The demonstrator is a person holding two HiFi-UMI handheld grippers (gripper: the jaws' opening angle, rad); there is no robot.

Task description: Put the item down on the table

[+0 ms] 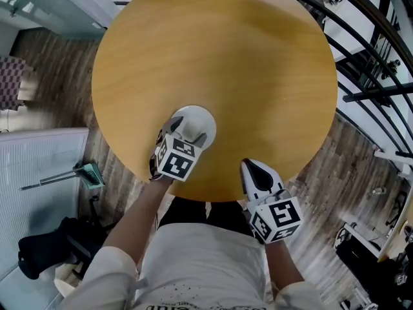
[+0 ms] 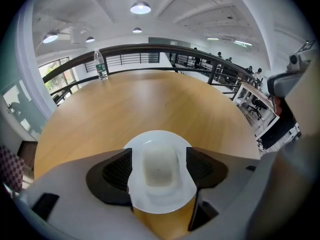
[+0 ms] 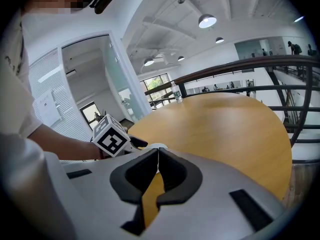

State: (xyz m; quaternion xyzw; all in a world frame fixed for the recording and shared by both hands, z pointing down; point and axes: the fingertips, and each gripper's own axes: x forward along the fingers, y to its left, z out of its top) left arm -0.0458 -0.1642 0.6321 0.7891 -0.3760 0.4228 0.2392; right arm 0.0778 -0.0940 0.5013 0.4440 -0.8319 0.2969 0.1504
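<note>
Head view: looking down on a round wooden desk (image 1: 258,57), with plank floor (image 1: 55,60) around it and black railing (image 1: 377,93) from 12 to 3 o'clock. At 6 o'clock on the desk, left gripper (image 1: 187,132) clamped on white bowl (image 1: 195,117). Right gripper (image 1: 250,171) at 5 o'clock.

Left gripper view: pinching the bowl between both pads; bottle (image 2: 101,65) at 11 o'clock on the far rim.

Right gripper view: pressed together on nothing, above the desk edge.

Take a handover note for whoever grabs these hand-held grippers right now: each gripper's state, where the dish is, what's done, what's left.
Left hand-held gripper: jaws shut on the white dish, low over the round table near its near edge; contact with the wood can't be told.
Right hand-held gripper: shut, empty, by the near rim.
Done: dish is over the table.
Left: set it down, open, back off.
</note>
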